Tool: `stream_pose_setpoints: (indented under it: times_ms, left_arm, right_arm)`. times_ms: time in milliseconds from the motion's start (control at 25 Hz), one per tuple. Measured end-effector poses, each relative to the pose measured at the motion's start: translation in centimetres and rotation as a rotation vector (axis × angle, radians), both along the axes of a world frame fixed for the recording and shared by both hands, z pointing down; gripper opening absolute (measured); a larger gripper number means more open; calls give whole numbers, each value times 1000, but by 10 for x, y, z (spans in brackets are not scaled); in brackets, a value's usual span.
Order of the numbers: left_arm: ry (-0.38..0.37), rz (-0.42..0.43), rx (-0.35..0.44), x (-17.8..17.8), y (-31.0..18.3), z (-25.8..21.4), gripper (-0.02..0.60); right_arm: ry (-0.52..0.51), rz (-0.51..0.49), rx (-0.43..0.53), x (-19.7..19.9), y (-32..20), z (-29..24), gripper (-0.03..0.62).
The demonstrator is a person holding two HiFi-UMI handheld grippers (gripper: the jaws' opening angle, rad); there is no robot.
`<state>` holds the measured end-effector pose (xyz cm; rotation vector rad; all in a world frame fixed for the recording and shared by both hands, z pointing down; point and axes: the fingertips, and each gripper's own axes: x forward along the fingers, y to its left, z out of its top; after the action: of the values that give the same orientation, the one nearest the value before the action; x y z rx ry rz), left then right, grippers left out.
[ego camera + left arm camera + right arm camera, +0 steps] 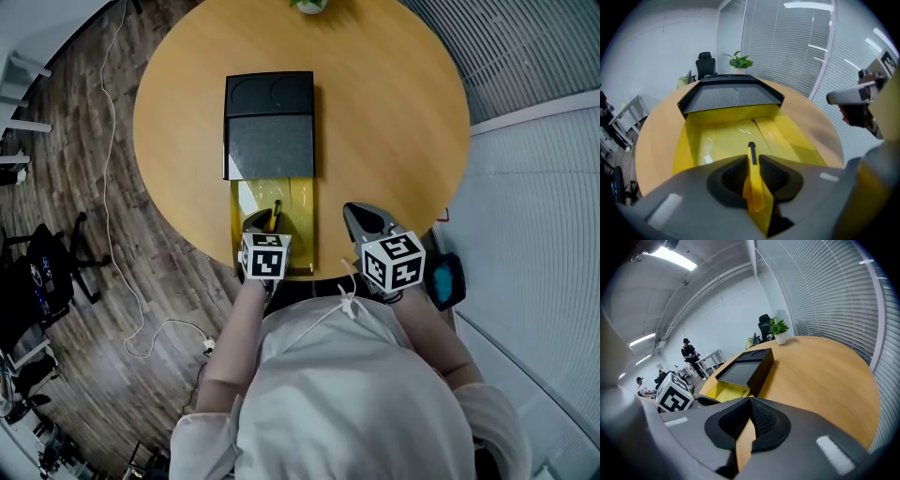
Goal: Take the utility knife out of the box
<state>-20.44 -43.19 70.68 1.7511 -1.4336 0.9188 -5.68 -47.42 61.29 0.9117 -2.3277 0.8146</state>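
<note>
A black box (270, 127) lies on the round wooden table (394, 103), its yellow drawer (298, 202) pulled out toward the near edge. My left gripper (265, 223) hangs over the drawer's near end, shut on a yellow utility knife (275, 216). In the left gripper view the knife (753, 183) stands pinched between the jaws of that gripper (752, 161), its dark tip pointing at the yellow drawer (722, 136) and the black box (729, 96). My right gripper (367, 217) is to the right of the drawer, over bare table, shut with nothing in it (749, 420).
A potted plant (309, 6) stands at the table's far edge. The near table rim runs just under both grippers. A black office chair (52, 258) and a white cable (122, 281) are on the wooden floor at the left. People stand far behind (689, 352).
</note>
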Motion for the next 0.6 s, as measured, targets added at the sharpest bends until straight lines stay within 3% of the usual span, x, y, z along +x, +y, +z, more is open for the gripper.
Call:
stream_pose_setpoints:
  times_ms: [240, 600]
  left_arm:
    - [-43, 30, 15, -1, 1, 1, 78]
    - [-17, 71, -6, -2, 5, 1, 69]
  right_arm:
    - [-14, 26, -11, 5, 2, -2, 0]
    - [-18, 50, -16, 7, 22, -7, 0]
